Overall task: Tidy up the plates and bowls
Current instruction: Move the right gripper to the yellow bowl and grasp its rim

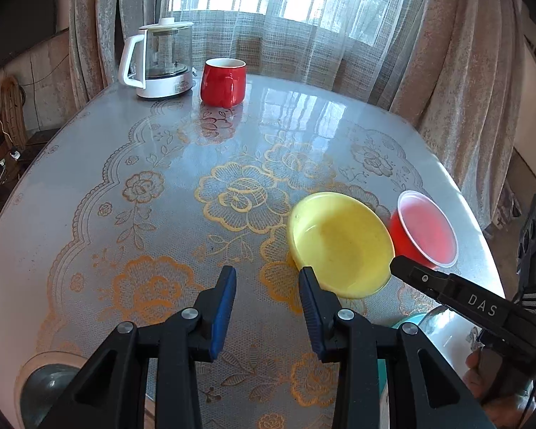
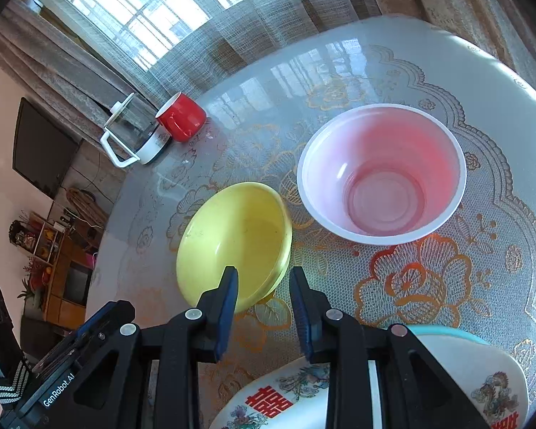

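Two grippers, left gripper point(image 1: 268, 277) and right gripper point(image 2: 263, 277), both apart and empty, hover near the yellow bowl point(image 2: 232, 239), probably to stack it.

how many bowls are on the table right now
2 clearly: a yellow bowl mid-table and a red plastic bowl beside it, apart. Decorated white dishes at the near edge are partly hidden and may include more.

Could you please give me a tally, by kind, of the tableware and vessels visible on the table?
Bowls: 2, a yellow plastic bowl and a red plastic bowl with a white rim
Decorated white plates: 1
Red ceramic mugs: 1
Glass kettles with white handle: 1
Total: 5
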`<state>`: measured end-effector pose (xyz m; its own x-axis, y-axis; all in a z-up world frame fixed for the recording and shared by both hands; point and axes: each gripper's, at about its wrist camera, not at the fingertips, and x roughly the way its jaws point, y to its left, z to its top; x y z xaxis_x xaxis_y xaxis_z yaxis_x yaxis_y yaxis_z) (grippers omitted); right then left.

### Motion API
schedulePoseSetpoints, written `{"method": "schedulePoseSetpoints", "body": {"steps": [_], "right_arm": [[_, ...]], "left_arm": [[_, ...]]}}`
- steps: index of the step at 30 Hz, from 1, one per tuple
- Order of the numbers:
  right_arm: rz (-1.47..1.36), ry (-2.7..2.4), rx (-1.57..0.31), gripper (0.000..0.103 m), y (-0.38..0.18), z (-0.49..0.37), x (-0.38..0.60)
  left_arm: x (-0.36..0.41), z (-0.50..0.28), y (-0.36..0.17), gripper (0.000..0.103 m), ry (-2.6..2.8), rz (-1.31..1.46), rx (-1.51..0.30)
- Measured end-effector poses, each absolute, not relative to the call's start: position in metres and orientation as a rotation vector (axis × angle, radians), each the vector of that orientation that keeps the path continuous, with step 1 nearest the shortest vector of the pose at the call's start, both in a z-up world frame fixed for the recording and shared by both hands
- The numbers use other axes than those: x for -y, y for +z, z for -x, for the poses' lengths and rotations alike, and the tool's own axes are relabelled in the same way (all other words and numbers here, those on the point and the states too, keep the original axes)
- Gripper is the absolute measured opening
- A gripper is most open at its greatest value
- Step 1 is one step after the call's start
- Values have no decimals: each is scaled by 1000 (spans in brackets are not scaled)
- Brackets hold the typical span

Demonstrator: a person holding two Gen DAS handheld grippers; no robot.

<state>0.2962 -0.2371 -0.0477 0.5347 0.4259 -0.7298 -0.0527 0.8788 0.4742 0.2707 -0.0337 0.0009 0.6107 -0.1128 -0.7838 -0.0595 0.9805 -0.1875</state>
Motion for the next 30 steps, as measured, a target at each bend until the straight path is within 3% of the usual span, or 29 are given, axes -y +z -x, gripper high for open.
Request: {"method": "schedulePoseSetpoints", "body": {"steps": [6, 10, 15, 30], "right_arm": [[-389, 267, -991, 29, -51, -307, 233], [-364, 262, -1003, 22, -56, -311, 231], [-339, 260, -1006, 15, -59, -314, 227], [-321, 283, -988, 15, -55, -312, 223]], "left_arm": [[38, -297, -12, 37, -51, 242, -960], [44, -309, -18, 36, -61, 228, -977], [53, -314, -25, 17, -102, 202, -988], [49, -293, -18, 17, -117, 185, -934]]}}
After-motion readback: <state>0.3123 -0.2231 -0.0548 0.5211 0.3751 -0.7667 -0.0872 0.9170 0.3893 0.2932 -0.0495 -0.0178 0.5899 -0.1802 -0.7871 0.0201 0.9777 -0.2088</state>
